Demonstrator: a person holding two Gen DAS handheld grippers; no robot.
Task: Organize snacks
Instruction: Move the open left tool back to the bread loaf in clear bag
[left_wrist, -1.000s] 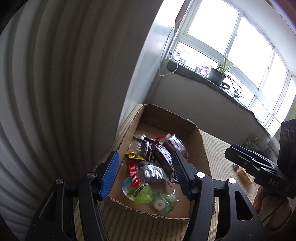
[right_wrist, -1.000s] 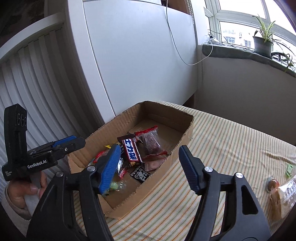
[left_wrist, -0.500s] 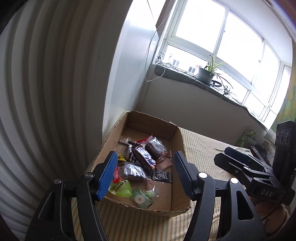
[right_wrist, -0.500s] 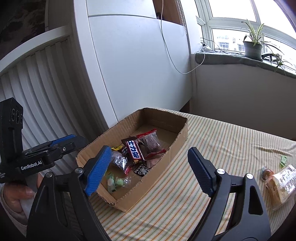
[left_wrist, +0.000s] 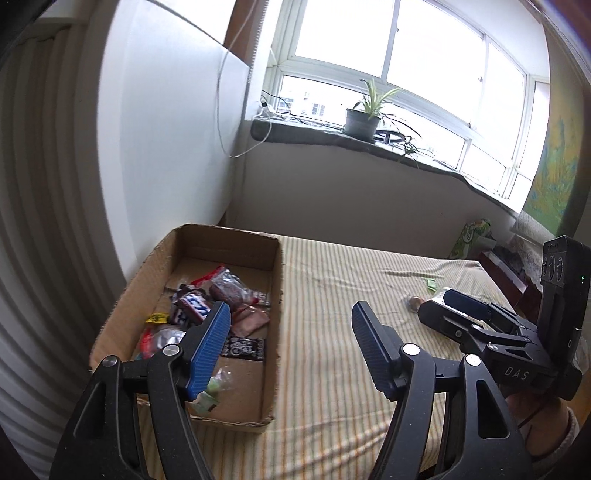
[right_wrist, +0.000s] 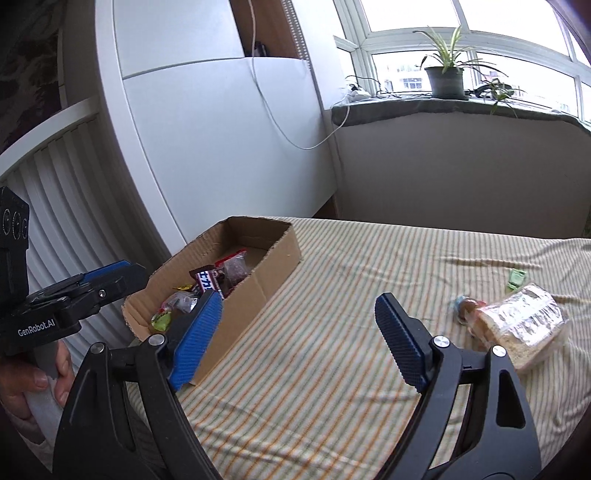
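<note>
Inside cardboard box (left_wrist: 225, 243), at left end of striped bench (right_wrist: 351, 295): snack packets (left_wrist: 207, 306). Right of box, well apart: wrapped bread (right_wrist: 524, 325). Left tongs (left_wrist: 290, 349) opening, nothing between. Right tongs (right_wrist: 295, 339) wide, empty.

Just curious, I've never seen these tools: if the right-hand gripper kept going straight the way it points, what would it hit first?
Probably the bare striped tablecloth. The right gripper is open and empty, aimed between the cardboard box and the bagged bread; depth is hard to judge.
</note>
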